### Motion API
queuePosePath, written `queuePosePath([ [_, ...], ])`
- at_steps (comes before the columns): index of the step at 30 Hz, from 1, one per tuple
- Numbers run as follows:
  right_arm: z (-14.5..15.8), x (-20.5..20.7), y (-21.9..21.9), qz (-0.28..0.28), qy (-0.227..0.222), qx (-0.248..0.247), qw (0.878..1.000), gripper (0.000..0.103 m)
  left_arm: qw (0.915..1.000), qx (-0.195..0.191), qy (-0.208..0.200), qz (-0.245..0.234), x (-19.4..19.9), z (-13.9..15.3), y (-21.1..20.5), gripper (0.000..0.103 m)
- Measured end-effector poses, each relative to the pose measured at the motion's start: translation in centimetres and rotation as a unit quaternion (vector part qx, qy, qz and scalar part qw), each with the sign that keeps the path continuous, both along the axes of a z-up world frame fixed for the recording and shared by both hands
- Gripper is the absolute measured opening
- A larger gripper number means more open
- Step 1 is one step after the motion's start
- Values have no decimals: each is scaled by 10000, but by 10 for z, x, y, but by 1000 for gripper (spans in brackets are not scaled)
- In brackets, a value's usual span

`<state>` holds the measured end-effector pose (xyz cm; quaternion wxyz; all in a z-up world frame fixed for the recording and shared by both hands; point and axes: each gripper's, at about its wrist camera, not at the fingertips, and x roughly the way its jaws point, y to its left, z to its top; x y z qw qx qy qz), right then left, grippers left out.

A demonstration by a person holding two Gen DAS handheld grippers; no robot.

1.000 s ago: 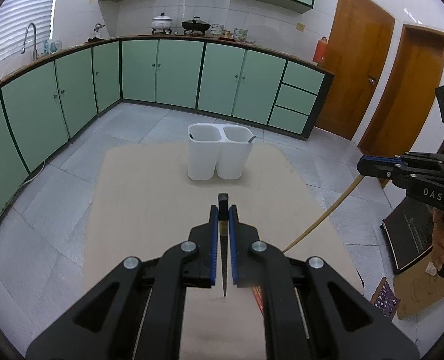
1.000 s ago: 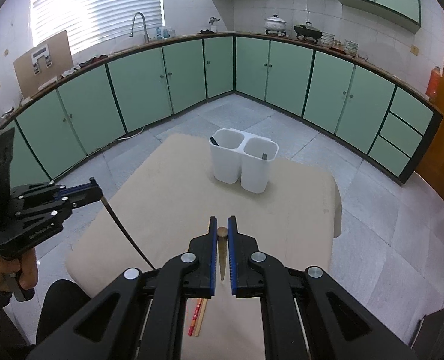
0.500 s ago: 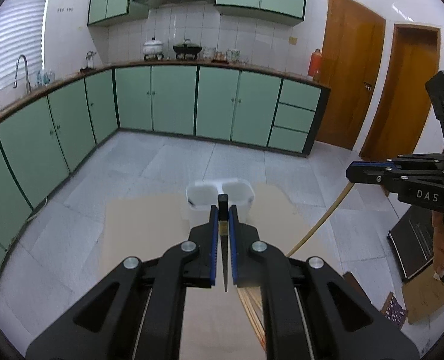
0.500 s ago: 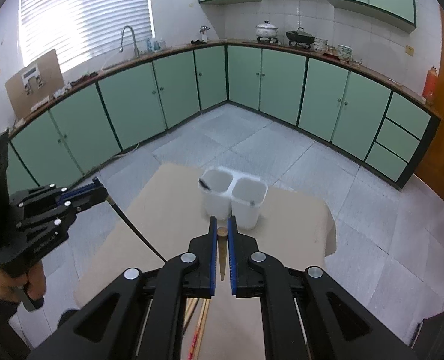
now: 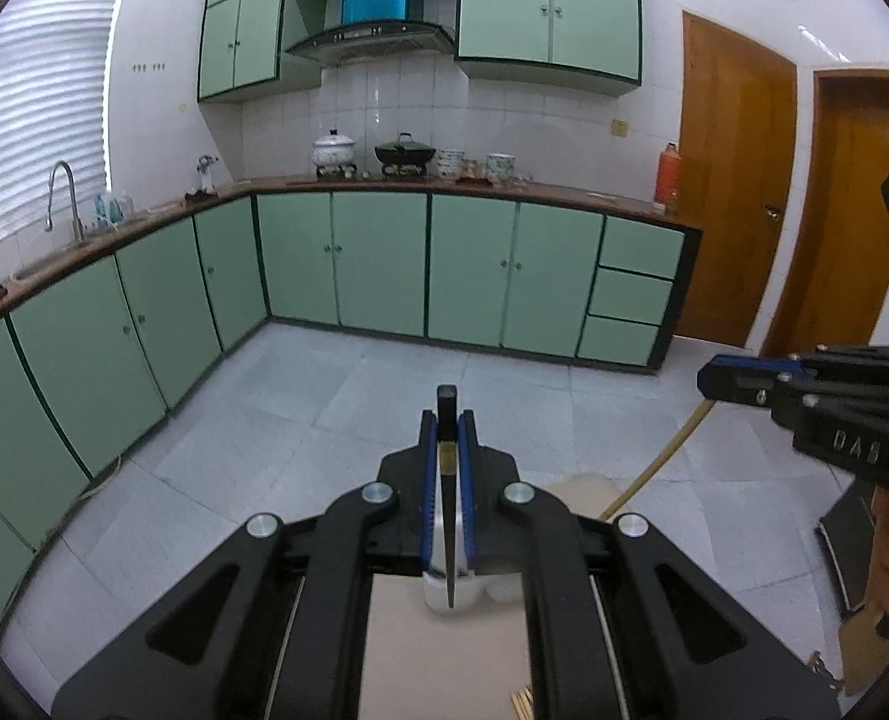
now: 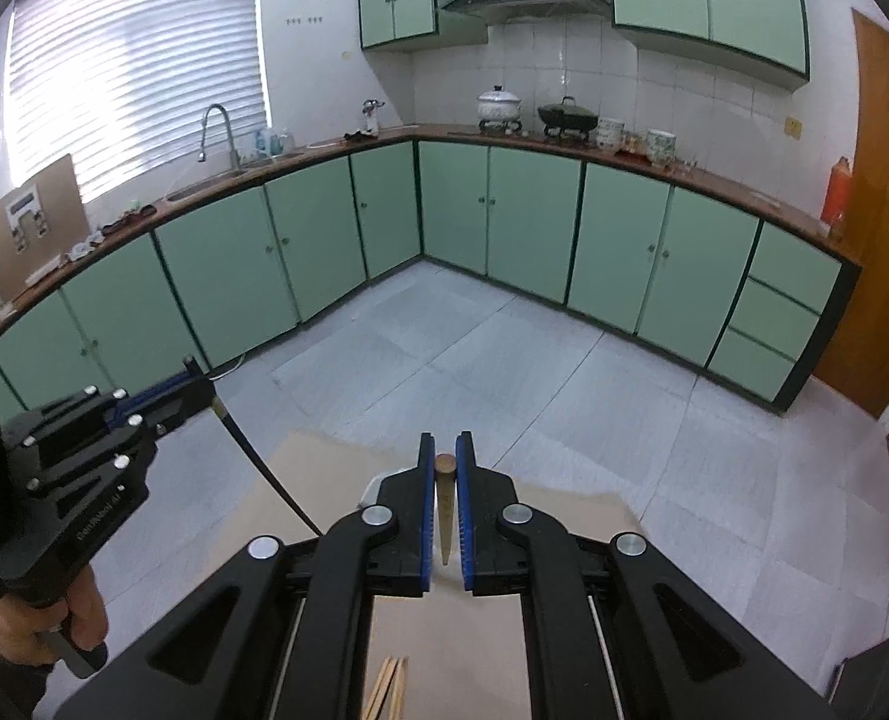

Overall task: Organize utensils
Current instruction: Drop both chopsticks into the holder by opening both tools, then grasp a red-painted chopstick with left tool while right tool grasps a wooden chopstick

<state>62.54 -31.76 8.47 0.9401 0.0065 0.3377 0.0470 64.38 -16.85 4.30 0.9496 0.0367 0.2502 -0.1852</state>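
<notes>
Nearest, spare chopsticks (image 6: 391, 687) lie on the counter (image 5: 444, 654). Each tool is clamped on one stick, left tool (image 5: 448, 420) on a black chopstick (image 5: 448, 516), right tool (image 6: 446, 441) on a wooden chopstick (image 6: 445, 504), tips hanging down, probably for dropping into the white holder (image 5: 444, 597) just beyond.

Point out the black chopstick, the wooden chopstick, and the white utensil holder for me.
black chopstick (image 5: 446, 480), left wrist view, on its shaft between the blue pads.
wooden chopstick (image 6: 445, 498), right wrist view, on its shaft just below the blunt end.
white utensil holder (image 5: 435, 597), left wrist view, on its front wall.
</notes>
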Motion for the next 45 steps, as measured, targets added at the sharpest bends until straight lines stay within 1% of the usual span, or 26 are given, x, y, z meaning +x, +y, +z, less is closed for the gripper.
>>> queuePosePath([
  [3, -16, 26, -2, -90, 87, -48, 9999, 7, 9999, 20, -135, 30, 18, -1, -10, 6],
  [6, -42, 48, -9, -167, 273, -54, 9995, 7, 9998, 39, -193, 22, 37, -13, -21, 6],
  [9, -73, 63, -16, -219, 456, 59, 9987, 7, 10000, -15, -79, 20, 53, -40, -25, 6],
  [11, -93, 69, -21, -228, 581, 138, 9980, 7, 9999, -35, 113, -5, 62, -65, -26, 6],
  [14, -120, 74, -28, -205, 789, 268, 9963, 7, 9992, 50, 405, 10, 69, -103, -26, 6],
  [16, -134, 74, -32, -157, 875, 327, 9955, 8, 9986, 74, 518, 11, 70, -119, -24, 6],
  [17, -137, 73, -32, -149, 891, 362, 9953, 9, 9984, 80, 552, 16, 70, -124, -22, 6],
  [19, -139, 70, -34, -130, 877, 408, 9952, 15, 9980, 74, 619, 35, 68, -130, -17, 7],
  [21, -137, 64, -36, -114, 831, 424, 9956, 15, 9981, 45, 607, 64, 64, -128, -9, 7],
  [23, -130, 54, -36, -90, 767, 479, 9959, 16, 9984, -9, 546, 116, 58, -117, 0, 8],
  [24, -126, 48, -37, -79, 728, 516, 9960, 18, 9985, -42, 535, 111, 56, -112, 4, 11],
  [25, -121, 40, -39, -59, 668, 576, 9961, 19, 9986, -79, 511, 119, 50, -106, 10, 14],
  [27, -111, 20, -38, -31, 503, 546, 9972, 23, 9989, -100, 415, 175, 35, -95, 21, 31],
  [29, -107, -10, -39, 26, 334, 601, 9976, 27, 9993, -164, 286, 174, 14, -88, 34, 40],
  [30, -108, -30, -40, 50, 237, 598, 9979, 29, 9995, -167, 219, 159, -2, -87, 43, 44],
  [31, -110, -45, -39, 54, 154, 583, 9982, 31, 9996, -152, 179, 168, -18, -89, 50, 46],
  [32, -117, -69, -39, 59, 65, 527, 9986, 31, 9996, -124, 142, 213, -36, -94, 58, 50],
  [33, -128, -94, -38, 62, -13, 514, 9987, 32, 9996, -96, 140, 220, -50, -100, 63, 53],
  [35, -153, -136, -34, 6, -98, 433, 9990, 32, 9996, -68, 170, 196, -82, -119, 74, 53],
  [36, -172, -161, -31, -14, -102, 382, 9992, 32, 9996, 10, 168, 214, -109, -137, 80, 54],
  [38, -213, -201, -22, -19, 86, 425, 9991, 32, 9995, 67, 220, 205, -139, -161, 87, 55],
  [39, -236, -221, -18, -53, 213, 512, 9984, 32, 9993, 100, 313, 187, -159, -179, 89, 55],
  [40, -251, -232, -13, -57, 312, 544, 9980, 32, 9988, 127, 448, 174, -178, -199, 90, 55],
  [42, -296, -265, 1, -17, 633, 519, 9966, 32, 9971, 91, 752, 43, -206, -228, 87, 55],
  [44, -327, -286, 9, -27, 898, 493, 9947, 32, 9955, 112, 938, -26, -230, -255, 83, 55],
  [45, -342, -295, 14, -3, 1052, 539, 9930, 32, 9938, 87, 1106, -97, -243, -272, 79, 55],
])
